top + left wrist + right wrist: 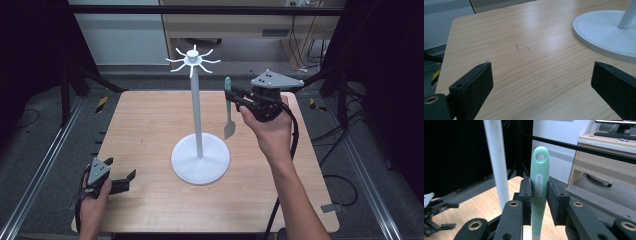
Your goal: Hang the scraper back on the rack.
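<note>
- Holding spatula [539, 192] upright by its green handle, right gripper [239, 98] clamped mid-handle.
- Judged light, stiff, slightly slippery; keep hanging hole clear.
- Left gripper [121, 181] released, idle.

spatula [539, 195] blade cut off below, handle lettering blurred

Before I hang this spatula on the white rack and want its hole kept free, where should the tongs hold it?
Mid-handle, from the side, as the right tongs do: the green spatula hangs upright, its hole clear above the pads.
</note>
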Demonstrator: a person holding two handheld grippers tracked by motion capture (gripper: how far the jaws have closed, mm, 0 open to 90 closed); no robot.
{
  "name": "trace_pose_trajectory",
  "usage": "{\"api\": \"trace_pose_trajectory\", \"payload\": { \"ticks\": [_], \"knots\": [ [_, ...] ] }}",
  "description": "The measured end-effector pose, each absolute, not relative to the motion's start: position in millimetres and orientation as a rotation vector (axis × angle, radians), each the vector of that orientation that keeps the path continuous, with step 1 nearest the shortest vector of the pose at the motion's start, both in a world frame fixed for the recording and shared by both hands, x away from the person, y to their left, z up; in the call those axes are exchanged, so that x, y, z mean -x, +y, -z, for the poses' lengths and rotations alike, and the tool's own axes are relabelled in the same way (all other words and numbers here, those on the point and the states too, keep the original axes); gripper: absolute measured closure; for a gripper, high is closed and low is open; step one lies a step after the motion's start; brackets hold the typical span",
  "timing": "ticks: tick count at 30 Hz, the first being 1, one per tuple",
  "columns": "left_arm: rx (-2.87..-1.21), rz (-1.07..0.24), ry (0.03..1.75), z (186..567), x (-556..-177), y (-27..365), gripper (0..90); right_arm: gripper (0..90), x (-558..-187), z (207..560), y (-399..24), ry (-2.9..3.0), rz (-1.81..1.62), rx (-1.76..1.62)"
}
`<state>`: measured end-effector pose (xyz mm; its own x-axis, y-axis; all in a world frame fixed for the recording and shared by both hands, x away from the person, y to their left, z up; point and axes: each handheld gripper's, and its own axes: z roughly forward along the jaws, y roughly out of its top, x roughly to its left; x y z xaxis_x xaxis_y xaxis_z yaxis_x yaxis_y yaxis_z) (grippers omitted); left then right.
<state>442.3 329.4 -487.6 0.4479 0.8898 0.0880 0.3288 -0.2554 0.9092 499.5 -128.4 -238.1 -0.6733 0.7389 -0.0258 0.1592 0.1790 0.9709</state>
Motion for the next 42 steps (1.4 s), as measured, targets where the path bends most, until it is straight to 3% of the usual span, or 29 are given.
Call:
{"api": "trace_pose_trajectory", "payload": {
  "ticks": [42],
  "knots": [
    [-1.796, -0.785, 1.029, 486, -442, 329, 3.8, 74.4, -460, 213, -112, 1.919, -1.54, -0.763]
  ]
}}
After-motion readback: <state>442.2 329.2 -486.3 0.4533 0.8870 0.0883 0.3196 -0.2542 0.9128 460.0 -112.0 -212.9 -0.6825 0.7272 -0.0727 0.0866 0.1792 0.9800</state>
